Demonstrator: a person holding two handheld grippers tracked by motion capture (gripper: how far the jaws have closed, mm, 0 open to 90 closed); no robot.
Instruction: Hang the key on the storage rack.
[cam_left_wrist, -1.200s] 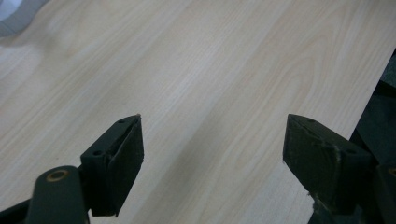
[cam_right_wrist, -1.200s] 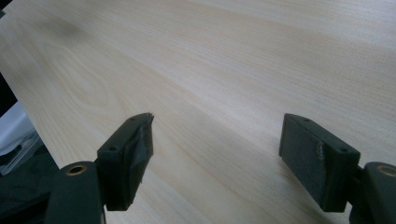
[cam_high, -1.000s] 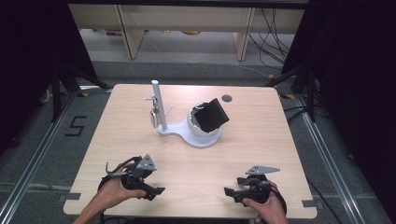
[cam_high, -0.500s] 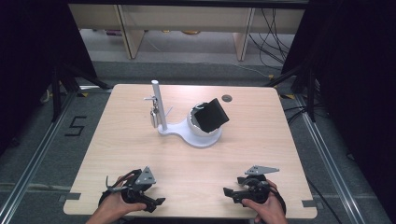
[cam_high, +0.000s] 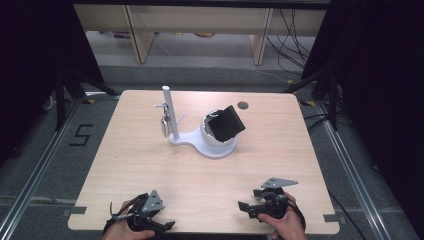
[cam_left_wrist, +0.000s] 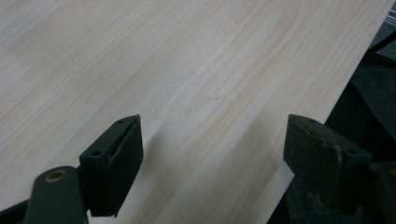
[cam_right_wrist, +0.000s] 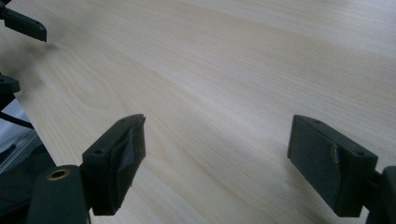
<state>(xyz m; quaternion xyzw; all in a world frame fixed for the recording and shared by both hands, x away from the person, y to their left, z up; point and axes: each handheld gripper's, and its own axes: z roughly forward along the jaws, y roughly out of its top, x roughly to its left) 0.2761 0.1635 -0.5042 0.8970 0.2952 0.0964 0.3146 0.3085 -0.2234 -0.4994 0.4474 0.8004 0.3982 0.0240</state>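
A white stand (cam_high: 210, 145) sits at the table's middle back, with an upright white post (cam_high: 167, 110). A small metal padlock (cam_high: 163, 125) hangs beside the post. A black block (cam_high: 226, 123) leans tilted in the stand's round white cup. My left gripper (cam_high: 167, 226) is at the near left edge, held by a hand, jaws pointing right. In the left gripper view it (cam_left_wrist: 212, 126) stands open over bare wood. My right gripper (cam_high: 243, 207) is at the near right, jaws pointing left. Its own view shows it (cam_right_wrist: 217, 123) open with nothing between the pads.
The light wooden table (cam_high: 150, 170) has a small dark grommet (cam_high: 243, 105) near its back edge. In the left gripper view the table's edge (cam_left_wrist: 327, 102) drops off to the right. The left gripper's jaw tip (cam_right_wrist: 23, 23) appears at the top left of the right gripper view.
My left gripper has drawn back toward the table's near edge and a little to the right. The right gripper has stayed where it was. The stand has not moved.
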